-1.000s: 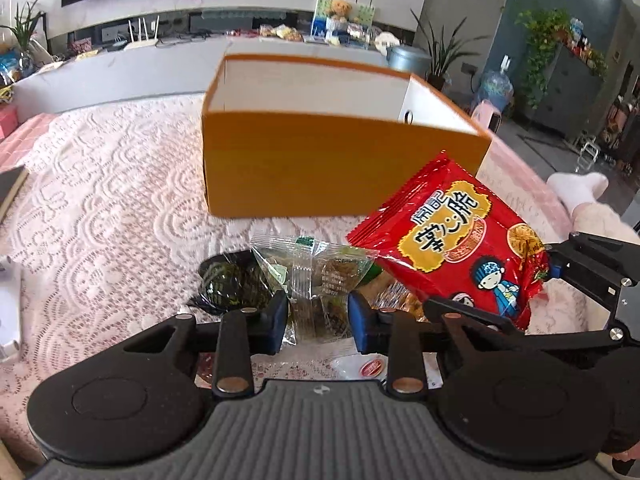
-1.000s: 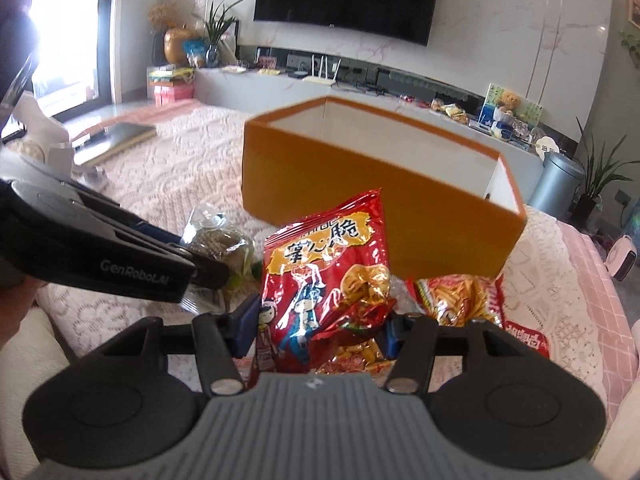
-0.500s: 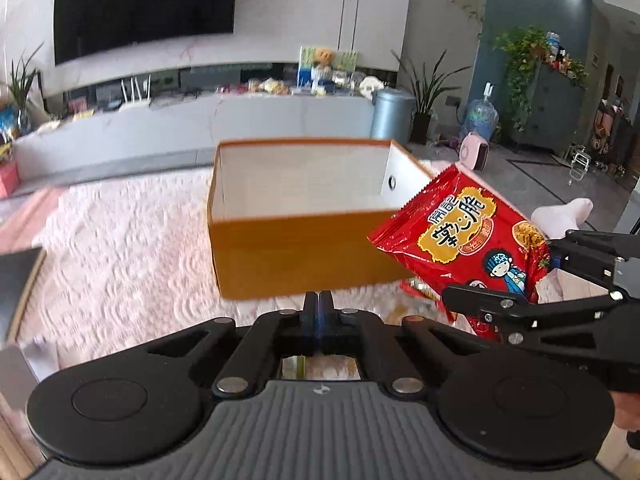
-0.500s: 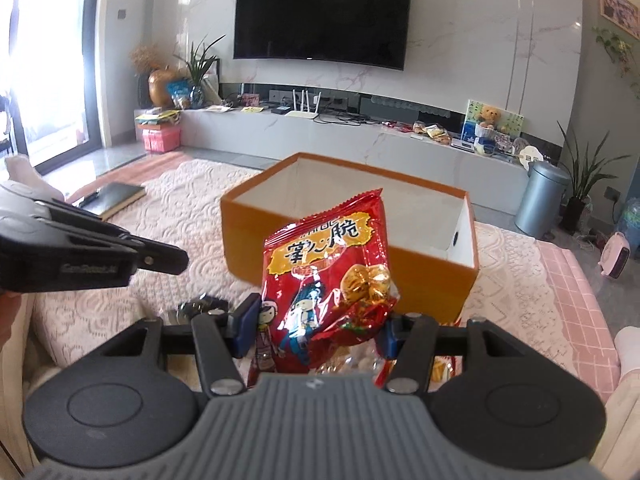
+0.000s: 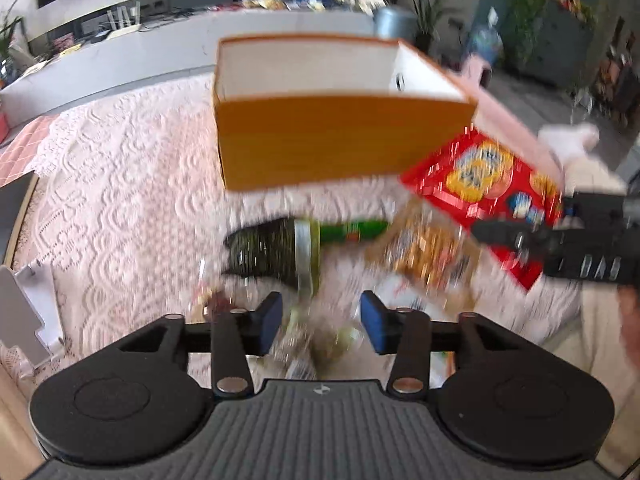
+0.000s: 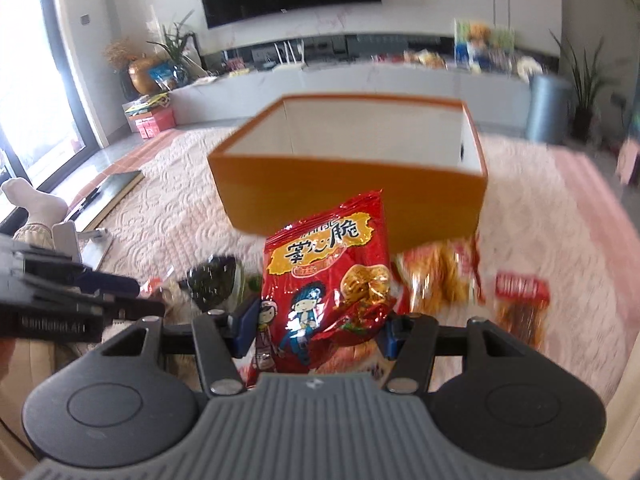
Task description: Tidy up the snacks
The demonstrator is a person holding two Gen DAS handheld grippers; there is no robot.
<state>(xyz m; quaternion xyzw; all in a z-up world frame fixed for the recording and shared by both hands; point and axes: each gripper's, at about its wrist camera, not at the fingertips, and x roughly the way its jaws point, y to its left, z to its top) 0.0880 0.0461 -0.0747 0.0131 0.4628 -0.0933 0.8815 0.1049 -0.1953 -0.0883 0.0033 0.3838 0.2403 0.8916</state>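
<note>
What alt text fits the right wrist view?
The right claw grips a red snack bag upright, in front of an open orange box that looks empty where visible, on a pink lace cover. More blurred snack packets lie below the box; the left claw reaches in from the left edge.

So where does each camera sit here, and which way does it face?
Left wrist: on the left gripper, jaws apart, facing down over loose snacks toward the orange box; the right gripper shows at right.
Right wrist: on the right gripper, shut on the red bag, facing the box; left gripper at left.
Shared: box, red bag, both grippers.
</note>
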